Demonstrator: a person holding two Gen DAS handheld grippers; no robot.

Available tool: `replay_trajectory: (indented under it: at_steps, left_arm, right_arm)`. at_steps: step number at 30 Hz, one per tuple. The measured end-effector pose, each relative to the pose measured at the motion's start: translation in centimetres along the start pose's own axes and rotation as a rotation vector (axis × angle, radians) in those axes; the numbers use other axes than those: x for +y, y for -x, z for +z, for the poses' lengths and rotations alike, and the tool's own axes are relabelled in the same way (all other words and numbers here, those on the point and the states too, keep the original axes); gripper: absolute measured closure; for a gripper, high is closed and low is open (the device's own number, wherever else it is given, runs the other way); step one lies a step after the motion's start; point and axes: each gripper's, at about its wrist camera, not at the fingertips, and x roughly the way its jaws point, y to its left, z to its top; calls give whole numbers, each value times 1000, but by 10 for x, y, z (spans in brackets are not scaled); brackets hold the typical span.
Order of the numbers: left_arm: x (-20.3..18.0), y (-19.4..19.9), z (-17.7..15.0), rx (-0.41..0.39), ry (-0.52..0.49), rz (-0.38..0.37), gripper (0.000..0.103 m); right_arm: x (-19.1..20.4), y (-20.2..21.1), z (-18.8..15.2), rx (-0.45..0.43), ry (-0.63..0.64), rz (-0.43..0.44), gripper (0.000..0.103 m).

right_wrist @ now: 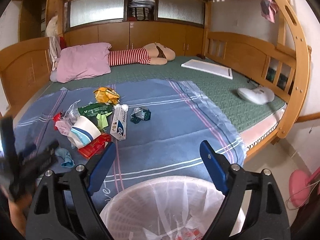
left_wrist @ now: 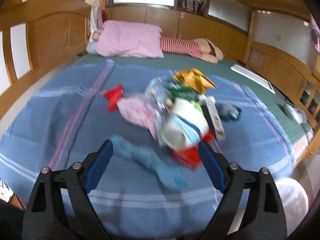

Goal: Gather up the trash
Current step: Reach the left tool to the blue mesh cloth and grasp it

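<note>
Left wrist view showed the left gripper [left_wrist: 156,152] spread before a light, crushable cup [left_wrist: 184,124]; pinching its rim looked safest. The right gripper [right_wrist: 158,154] hung spread over the bin [right_wrist: 124,198].

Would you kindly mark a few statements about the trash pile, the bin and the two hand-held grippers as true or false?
1. Both hand-held grippers are open and hold nothing. True: the left hand-held gripper and the right hand-held gripper each show a wide gap between the fingers.
2. The lined waste bin stands on the bed. False: it stands on the floor beside the bed, just below the right hand-held gripper.
3. The paper cup stands upright. False: it lies tipped on its side in the trash pile.
4. The toothpaste box lies on the blue sheet. True.
5. The pink pillow lies among the trash. False: it lies apart, at the far end of the bed.
</note>
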Motion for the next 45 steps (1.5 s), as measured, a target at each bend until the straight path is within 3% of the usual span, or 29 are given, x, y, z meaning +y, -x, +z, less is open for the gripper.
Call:
replay_trajectory:
  at_steps: [4,11,14,17,22,26,31,40,45]
  left_arm:
    - [7,-11,-3,-38,-12,-5,12]
    - [18,-18,-11,15,26,-83,9]
    - [28,-23,-14,52,86,-89,9]
    - [29,-27,-16,72,107,-85,9]
    - [19,-23,-19,85,49,-73,8]
    - [15,-14,-12,113,108,-50,8]
    - [5,-6,-10,136,144,-91,8]
    - [-7,-11,-15,152,99,-65,7]
    - [1,-18,-18,175,138,-52,7]
  right_arm:
    - [6,-7,-1,-23,31,-24,18]
    - [12,-38,5,114,-62,8,18]
    - [19,-36,6,116,-64,8,18]
    - [27,-30,6,103,-36,11,18]
    - [31,-19,12,67,-6,-8,22]
    - [27,-14,14,58,-10,-1,28]
    - [19,-10,12,57,-21,4,29]
    - [3,-18,3,89,-59,-4,29]
    - [-2,-27,-5,139,-93,20,29]
